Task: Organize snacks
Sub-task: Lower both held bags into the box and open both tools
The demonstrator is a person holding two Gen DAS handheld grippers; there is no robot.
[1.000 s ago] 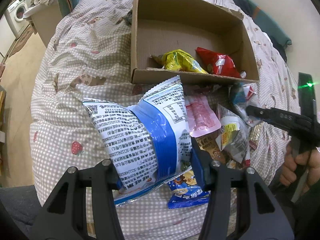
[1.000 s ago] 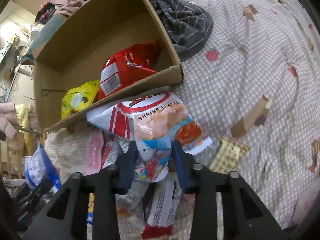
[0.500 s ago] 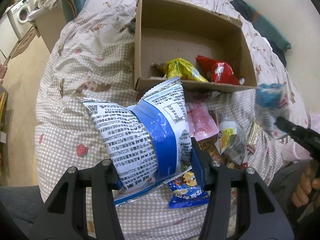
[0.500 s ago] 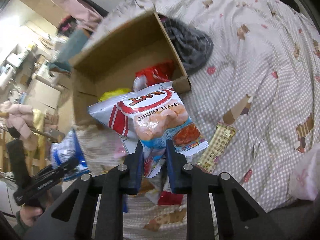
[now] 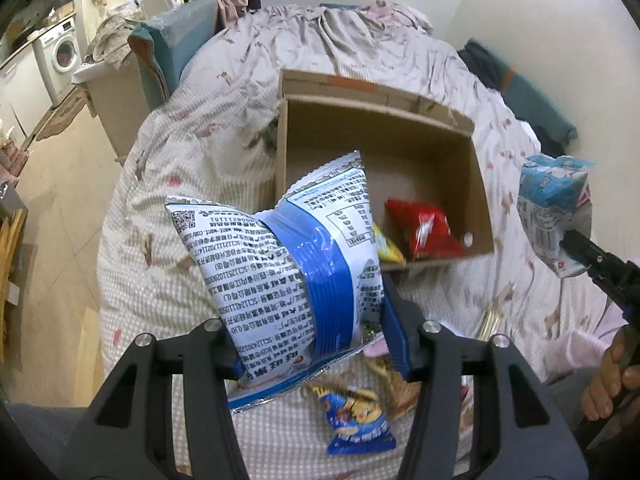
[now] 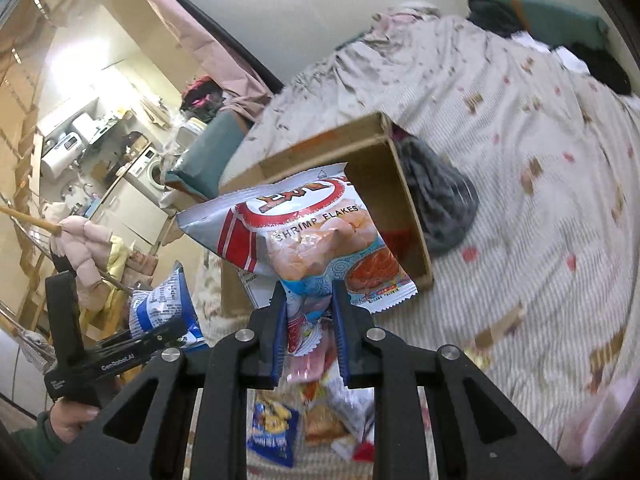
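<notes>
My left gripper [image 5: 312,344] is shut on a blue and white snack bag [image 5: 288,256] and holds it up in the air, in front of an open cardboard box [image 5: 480,184] on the bed. A red packet [image 5: 424,232] and a yellow packet [image 5: 388,250] lie inside the box. My right gripper [image 6: 310,320] is shut on a shrimp flakes bag [image 6: 304,236], raised above the box [image 6: 412,216]. The right gripper with its bag also shows in the left wrist view [image 5: 552,208], right of the box. The left gripper shows in the right wrist view [image 6: 160,332].
Loose snack packets [image 5: 356,420] lie on the checked bedspread [image 5: 160,280] below both grippers. A grey cloth [image 6: 440,208] lies beside the box. Dark clothes [image 5: 520,100] are piled at the bed's far side. A washing machine [image 5: 60,52] stands far left.
Both grippers have lifted their bags well up from the snack pile. The box now looks lower and farther away in both views.
</notes>
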